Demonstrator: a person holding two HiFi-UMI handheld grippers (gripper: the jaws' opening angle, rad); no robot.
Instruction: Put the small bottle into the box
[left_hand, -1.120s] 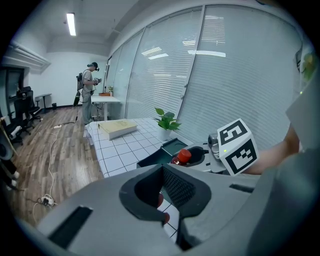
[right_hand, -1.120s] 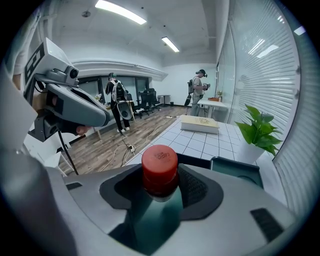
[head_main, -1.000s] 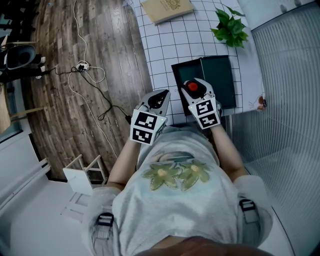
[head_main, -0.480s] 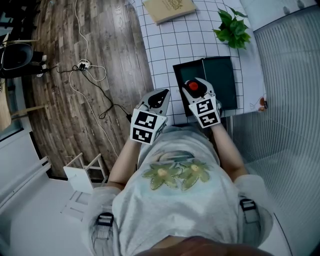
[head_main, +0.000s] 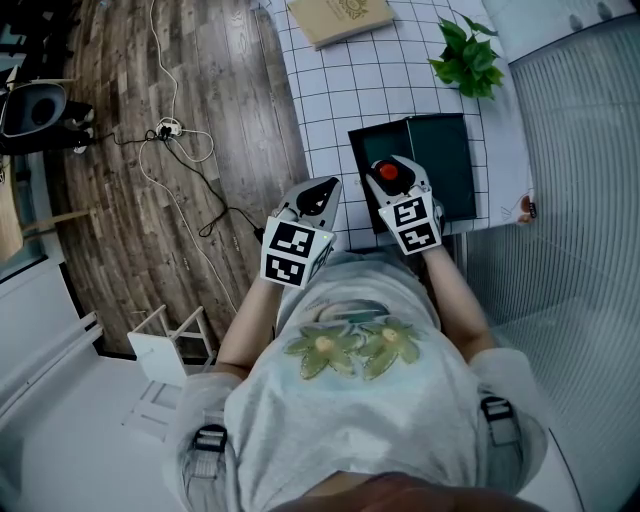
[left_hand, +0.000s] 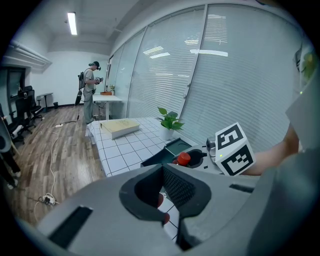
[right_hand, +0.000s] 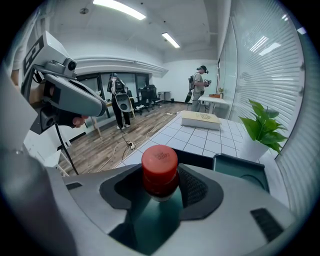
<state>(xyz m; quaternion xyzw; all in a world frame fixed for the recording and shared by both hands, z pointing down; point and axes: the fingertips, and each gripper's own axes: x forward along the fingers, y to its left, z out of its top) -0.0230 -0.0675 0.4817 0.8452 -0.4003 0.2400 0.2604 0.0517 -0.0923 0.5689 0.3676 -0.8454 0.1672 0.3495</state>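
A small bottle with a red cap (head_main: 386, 172) (right_hand: 160, 167) stands upright between the jaws of my right gripper (head_main: 391, 166) (right_hand: 160, 172), which is shut on it. The bottle hangs over the near left part of the dark green box (head_main: 445, 150) (right_hand: 242, 170), whose lid lies open on the white grid table (head_main: 370, 85). My left gripper (head_main: 322, 188) (left_hand: 161, 170) is off the table's near left edge, level with the right one, shut with nothing between its pads. The left gripper view shows the red cap (left_hand: 183, 158) and the box (left_hand: 172, 147) too.
A tan book (head_main: 335, 18) lies at the table's far end and a potted plant (head_main: 465, 55) stands behind the box. Cables (head_main: 185, 150) run over the wood floor at left, with a white stool (head_main: 165, 350) near me. A person (left_hand: 90, 90) stands far off.
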